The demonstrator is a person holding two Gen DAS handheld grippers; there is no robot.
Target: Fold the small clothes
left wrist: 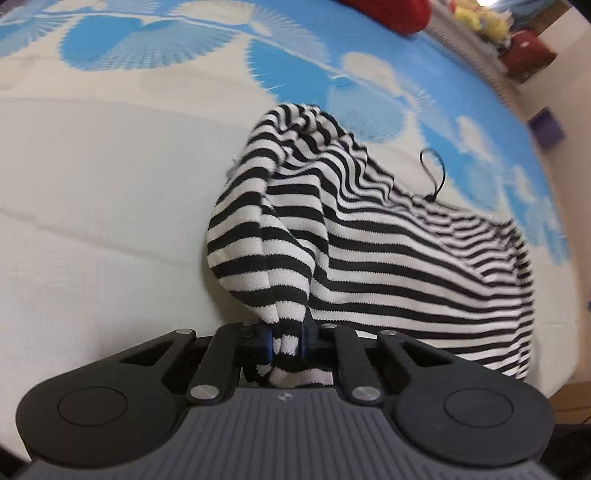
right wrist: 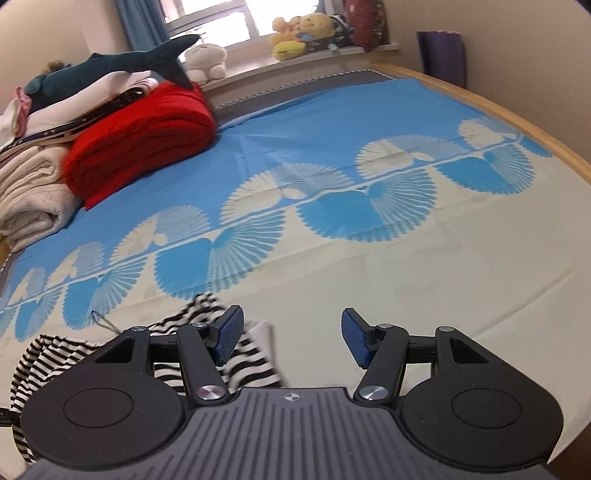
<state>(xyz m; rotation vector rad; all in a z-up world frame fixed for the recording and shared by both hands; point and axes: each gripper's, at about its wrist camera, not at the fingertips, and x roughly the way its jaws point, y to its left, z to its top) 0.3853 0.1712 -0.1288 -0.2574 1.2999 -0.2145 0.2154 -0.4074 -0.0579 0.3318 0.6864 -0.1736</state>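
Note:
A black-and-white striped garment (left wrist: 369,240) lies bunched on the bed, with a thin black loop (left wrist: 433,173) standing up from its top edge. My left gripper (left wrist: 287,341) is shut on a gathered fold of it, and the cloth rises from the jaws. In the right wrist view the same garment (right wrist: 236,362) lies low at the left, partly under the gripper body. My right gripper (right wrist: 292,338) is open and empty, its left blue pad (right wrist: 229,334) over the cloth's edge, its right pad (right wrist: 355,338) over bare sheet.
The bed sheet (right wrist: 369,258) is cream near me and blue with fan patterns further off. A folded red blanket (right wrist: 144,140), cream towels (right wrist: 33,195) and a shark plush (right wrist: 122,66) are piled at the far left. Stuffed toys (right wrist: 299,33) line the windowsill. The bed's wooden edge (right wrist: 517,122) runs on the right.

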